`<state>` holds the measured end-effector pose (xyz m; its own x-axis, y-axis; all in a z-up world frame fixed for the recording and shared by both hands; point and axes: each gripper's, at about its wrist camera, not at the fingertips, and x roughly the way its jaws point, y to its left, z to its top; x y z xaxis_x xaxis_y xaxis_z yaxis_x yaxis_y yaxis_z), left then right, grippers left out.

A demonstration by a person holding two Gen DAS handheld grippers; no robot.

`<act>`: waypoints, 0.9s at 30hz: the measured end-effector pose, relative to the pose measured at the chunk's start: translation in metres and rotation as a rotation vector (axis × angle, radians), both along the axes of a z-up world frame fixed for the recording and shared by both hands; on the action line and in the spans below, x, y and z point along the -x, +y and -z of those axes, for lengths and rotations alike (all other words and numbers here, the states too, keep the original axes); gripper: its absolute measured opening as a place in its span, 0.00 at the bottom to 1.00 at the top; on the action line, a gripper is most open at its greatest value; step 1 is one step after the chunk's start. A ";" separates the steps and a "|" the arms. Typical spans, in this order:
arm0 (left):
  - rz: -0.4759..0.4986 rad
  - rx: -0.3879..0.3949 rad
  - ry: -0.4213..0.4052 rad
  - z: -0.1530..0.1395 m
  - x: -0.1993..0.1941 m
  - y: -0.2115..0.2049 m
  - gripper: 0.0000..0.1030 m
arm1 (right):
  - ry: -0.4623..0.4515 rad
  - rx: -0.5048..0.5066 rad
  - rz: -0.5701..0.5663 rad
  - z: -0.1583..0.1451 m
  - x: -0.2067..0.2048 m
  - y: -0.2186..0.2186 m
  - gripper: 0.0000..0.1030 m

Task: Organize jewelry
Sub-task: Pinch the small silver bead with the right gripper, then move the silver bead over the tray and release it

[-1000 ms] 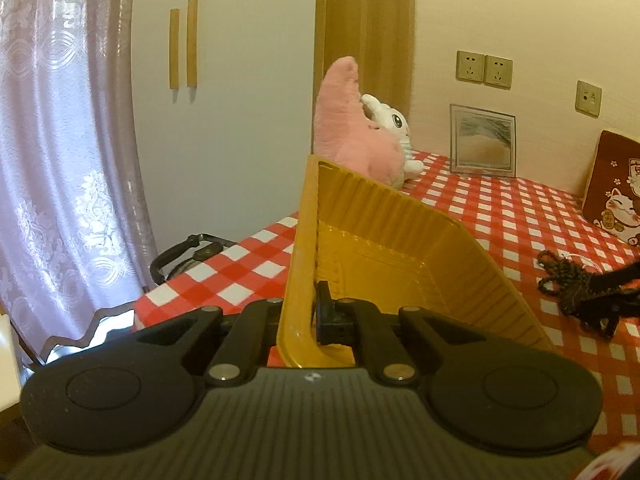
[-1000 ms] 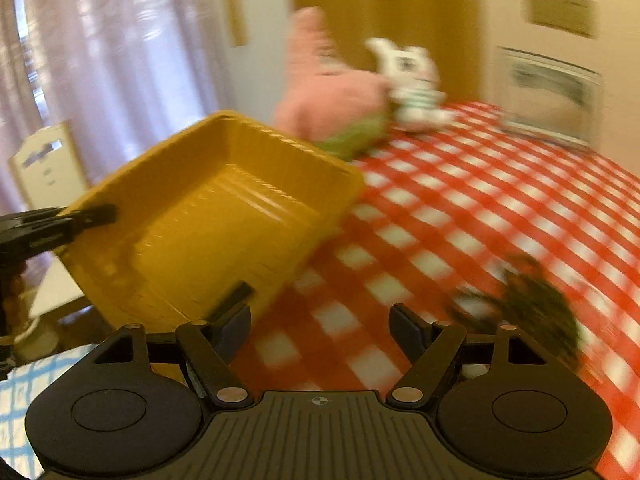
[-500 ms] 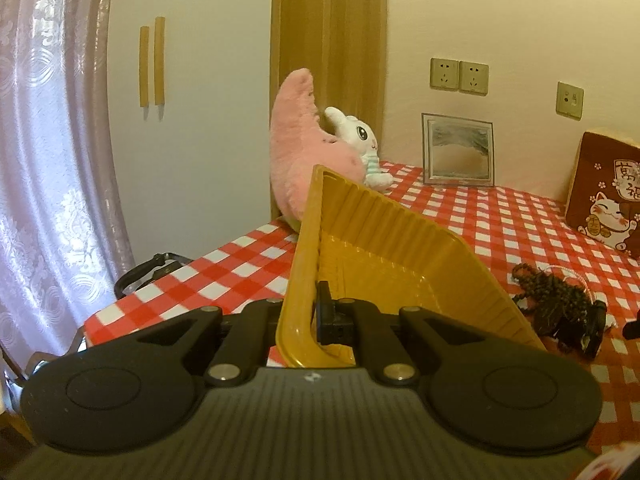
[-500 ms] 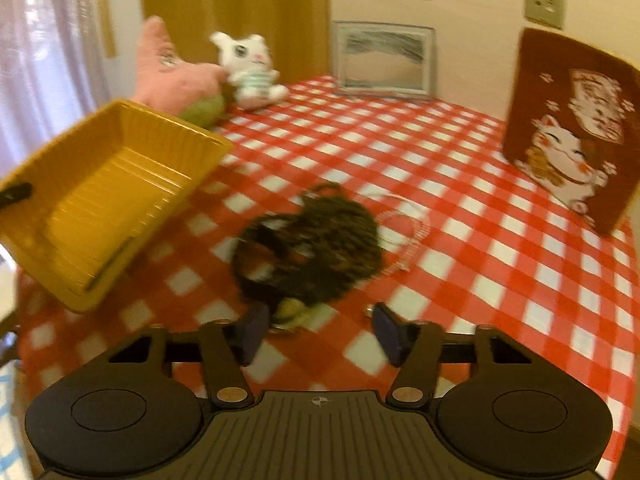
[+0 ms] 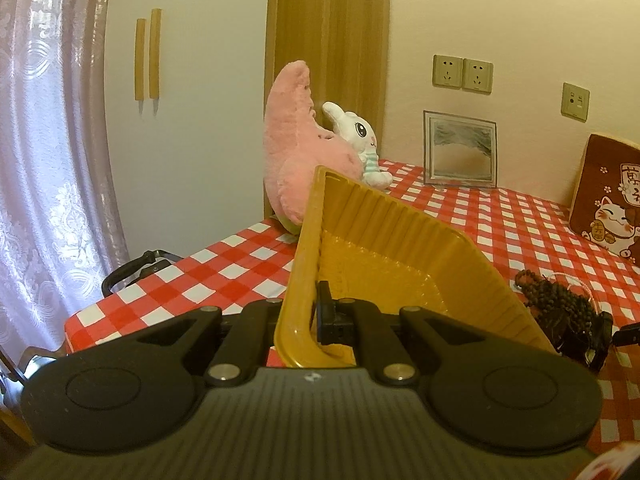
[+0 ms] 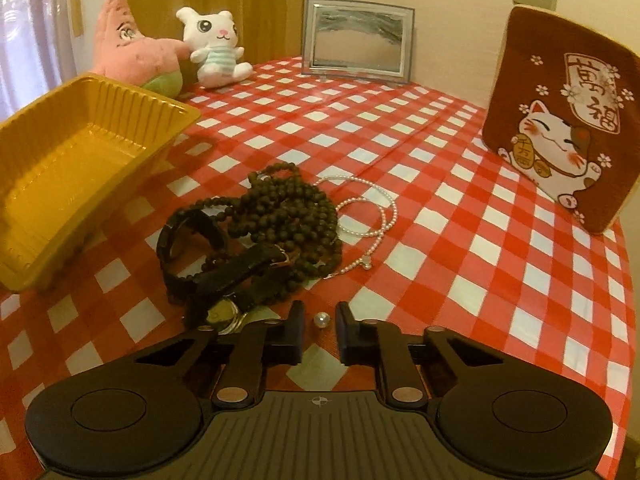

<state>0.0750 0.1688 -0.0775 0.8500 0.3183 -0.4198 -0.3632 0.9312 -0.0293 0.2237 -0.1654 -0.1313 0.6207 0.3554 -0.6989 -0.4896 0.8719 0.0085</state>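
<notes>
Left gripper (image 5: 314, 316): clenched on the near wall of the tray (image 5: 400, 248), holding it tilted above the table (image 5: 240, 264).
Right gripper (image 6: 319, 320): jaws just closing, narrow gap left; small silver bead (image 6: 321, 319) between the pads, not visibly pinched.
Jewelry: dark beads (image 6: 288, 220) heaped with a black watch (image 6: 200, 256) mid-table; pearl strand (image 6: 372, 216) touching the heap's right side.
Tray, right view (image 6: 80, 152): left of the heap, apart from it.

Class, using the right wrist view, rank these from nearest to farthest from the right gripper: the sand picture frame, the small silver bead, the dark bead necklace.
1. small silver bead, between the right gripper fingers.
2. dark bead necklace, mid-table, slightly left.
3. sand picture frame, against the far wall.
</notes>
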 end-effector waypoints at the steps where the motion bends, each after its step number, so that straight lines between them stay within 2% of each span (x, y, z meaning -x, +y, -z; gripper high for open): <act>1: 0.002 0.000 0.000 0.000 0.000 0.000 0.04 | -0.002 0.002 -0.002 0.000 0.000 0.000 0.08; 5: 0.011 -0.002 0.001 -0.001 -0.002 0.001 0.04 | 0.005 -0.064 0.028 -0.007 -0.001 -0.008 0.08; 10: 0.020 -0.001 0.005 -0.001 -0.003 0.003 0.04 | 0.052 -0.260 0.096 -0.032 -0.006 -0.030 0.08; 14: 0.025 0.001 0.007 -0.001 -0.004 0.004 0.04 | 0.049 -0.342 0.097 -0.056 -0.005 -0.031 0.08; 19: 0.034 0.006 0.007 -0.001 -0.007 0.006 0.04 | 0.054 -0.410 -0.004 -0.072 0.011 0.006 0.08; 23: 0.042 0.009 0.010 -0.002 -0.008 0.009 0.04 | 0.090 -0.455 -0.122 -0.071 0.025 0.055 0.08; 27: 0.051 0.015 0.013 -0.001 -0.010 0.012 0.04 | 0.116 -0.439 -0.209 -0.066 0.035 0.102 0.08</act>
